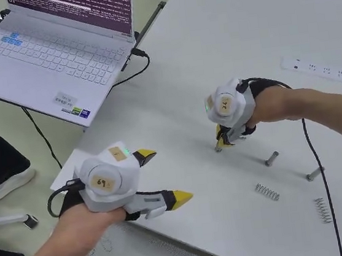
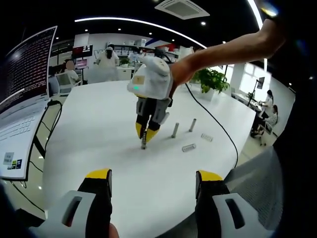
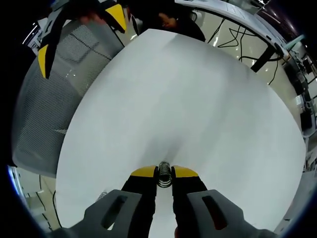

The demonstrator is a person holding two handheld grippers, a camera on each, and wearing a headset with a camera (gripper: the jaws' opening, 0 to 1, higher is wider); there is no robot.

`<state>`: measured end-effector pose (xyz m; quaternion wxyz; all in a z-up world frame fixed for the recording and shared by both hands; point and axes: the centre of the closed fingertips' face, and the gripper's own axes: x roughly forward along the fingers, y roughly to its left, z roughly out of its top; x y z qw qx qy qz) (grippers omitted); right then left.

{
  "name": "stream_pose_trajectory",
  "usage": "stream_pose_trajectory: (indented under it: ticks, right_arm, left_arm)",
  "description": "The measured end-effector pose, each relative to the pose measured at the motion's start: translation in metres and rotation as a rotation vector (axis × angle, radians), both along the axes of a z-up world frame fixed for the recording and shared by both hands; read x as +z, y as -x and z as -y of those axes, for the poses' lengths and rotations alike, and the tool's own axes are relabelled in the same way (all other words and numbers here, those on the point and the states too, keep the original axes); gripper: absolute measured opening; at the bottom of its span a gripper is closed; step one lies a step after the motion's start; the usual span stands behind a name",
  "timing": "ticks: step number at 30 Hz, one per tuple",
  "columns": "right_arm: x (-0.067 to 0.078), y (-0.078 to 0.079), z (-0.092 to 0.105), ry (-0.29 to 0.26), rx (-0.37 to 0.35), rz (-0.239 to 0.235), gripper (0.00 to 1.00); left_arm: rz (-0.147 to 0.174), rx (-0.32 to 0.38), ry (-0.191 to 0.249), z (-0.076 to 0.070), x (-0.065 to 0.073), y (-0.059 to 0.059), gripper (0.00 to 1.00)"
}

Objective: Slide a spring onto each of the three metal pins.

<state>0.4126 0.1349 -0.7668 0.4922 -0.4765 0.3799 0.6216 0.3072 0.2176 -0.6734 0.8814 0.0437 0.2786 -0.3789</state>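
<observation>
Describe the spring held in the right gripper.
The spring is a small grey metal coil, seen end-on in the right gripper view. The right gripper pinches its sides between yellow-tipped jaws, axis pointing down at the white table. Whether its lower end touches the table is unclear.

In the head view the right gripper [image 1: 224, 140] hangs its own white body over its jaws. Only the yellow tips show, with a stub of metal [image 1: 218, 149] at seven o'clock from them. Whether that stub is bare or wrapped in coils is too small to tell. In the right gripper view the spring [image 3: 164, 174] shows just its end coils (the rest sits hidden between the closed jaws), and what runs through it cannot be made out. The laptop [image 1: 51, 49] is cut off at the head view's eleven o'clock corner, its screen text too small to read. The power strip [image 1: 322, 72] runs off the edge at three o'clock, and the cable [image 1: 326, 190] leaves at five o'clock.
</observation>
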Motion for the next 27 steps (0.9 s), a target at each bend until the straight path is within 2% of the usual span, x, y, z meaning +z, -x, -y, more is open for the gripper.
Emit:
stream_pose_trajectory:
  ticks: [13, 27]
  right_arm:
    - [-0.013, 0.003, -0.002, 0.018, 0.007, -0.013, 0.09]
    - [-0.017, 0.003, -0.002, 0.023, 0.002, -0.016, 0.09]
  left_arm:
    - [-0.005, 0.007, -0.002, -0.002, -0.001, 0.000, 0.64]
    - [-0.008, 0.012, -0.002, -0.004, -0.001, 0.000, 0.64]
